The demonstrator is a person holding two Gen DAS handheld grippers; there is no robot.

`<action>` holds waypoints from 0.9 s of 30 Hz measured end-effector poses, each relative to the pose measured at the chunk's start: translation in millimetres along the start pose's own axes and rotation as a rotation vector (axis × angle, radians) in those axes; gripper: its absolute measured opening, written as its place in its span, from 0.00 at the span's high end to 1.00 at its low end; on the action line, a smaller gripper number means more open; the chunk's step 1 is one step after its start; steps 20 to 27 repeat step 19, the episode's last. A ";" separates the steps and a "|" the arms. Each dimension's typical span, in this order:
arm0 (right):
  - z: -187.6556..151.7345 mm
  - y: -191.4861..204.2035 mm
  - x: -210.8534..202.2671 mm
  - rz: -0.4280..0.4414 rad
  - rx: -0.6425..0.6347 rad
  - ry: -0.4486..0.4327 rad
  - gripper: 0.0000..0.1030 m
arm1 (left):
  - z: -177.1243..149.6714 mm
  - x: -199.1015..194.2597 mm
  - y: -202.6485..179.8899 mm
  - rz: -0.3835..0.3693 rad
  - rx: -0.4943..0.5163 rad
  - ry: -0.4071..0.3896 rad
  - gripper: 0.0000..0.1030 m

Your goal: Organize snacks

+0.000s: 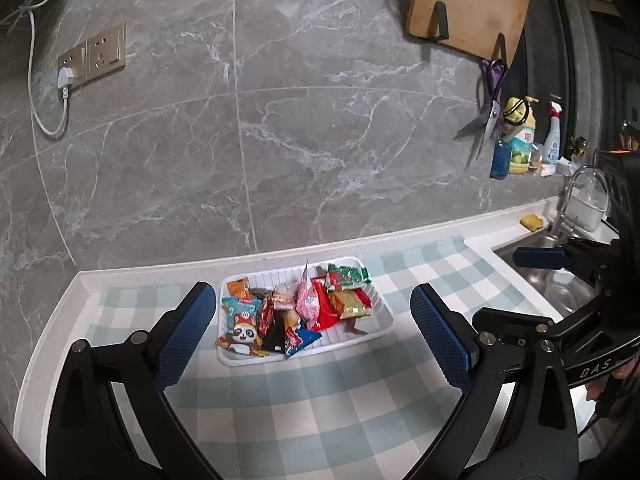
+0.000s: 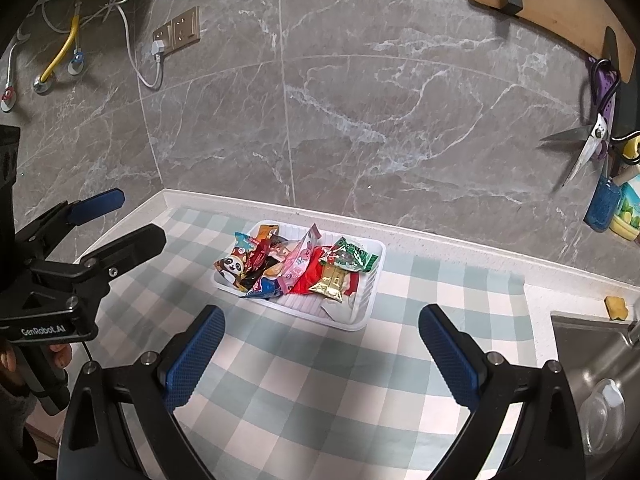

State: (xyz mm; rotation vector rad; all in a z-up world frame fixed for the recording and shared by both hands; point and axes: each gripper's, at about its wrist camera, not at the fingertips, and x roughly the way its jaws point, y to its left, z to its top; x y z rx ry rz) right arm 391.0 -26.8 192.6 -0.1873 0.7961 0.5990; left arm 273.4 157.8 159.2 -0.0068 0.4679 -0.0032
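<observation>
Grey marble-veined tiles (image 1: pixel 320 120) backed the counter, where a wooden cutting board (image 1: pixel 468 4) hung on hooks, purple-handled scissors (image 1: pixel 490 108) dangled below it, and a wall socket (image 1: pixel 94 56) held a white plug. Off to the right sat a yellow bottle (image 1: pixel 520 140), a spray bottle (image 1: pixel 554 136), a yellow sponge (image 1: pixel 532 221) and a steel sink (image 1: pixel 548 264) with its tap. Nothing stood between the tools and the white ribbed tray (image 1: pixel 380 320), which lay on the pale green checked cloth (image 1: pixel 320 400) near the wall, heaped with crinkly snack packets (image 1: pixel 296 308): a panda-printed bag (image 1: pixel 240 328), a gold foil pack (image 1: pixel 352 304) and a green one (image 1: pixel 348 274). The left gripper (image 1: pixel 312 328) was tipped gently downward short of the tray, its blue textured pads spread wide and empty. The right gripper (image 2: pixel 320 356) pointed more steeply down, likewise spread apart, clasping nothing, with a person's fingers (image 2: pixel 60 354) wrapped round the other handle.
</observation>
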 end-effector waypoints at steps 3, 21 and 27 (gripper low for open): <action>-2.4 -0.6 2.1 0.010 0.009 0.010 0.03 | -3.8 1.0 -5.3 0.006 0.041 0.005 0.04; -13.2 -0.6 9.7 0.045 0.035 0.041 0.03 | -36.4 24.3 -18.2 0.135 0.107 0.176 0.04; -13.2 -0.6 9.7 0.045 0.035 0.041 0.03 | -36.4 24.3 -18.2 0.135 0.107 0.176 0.04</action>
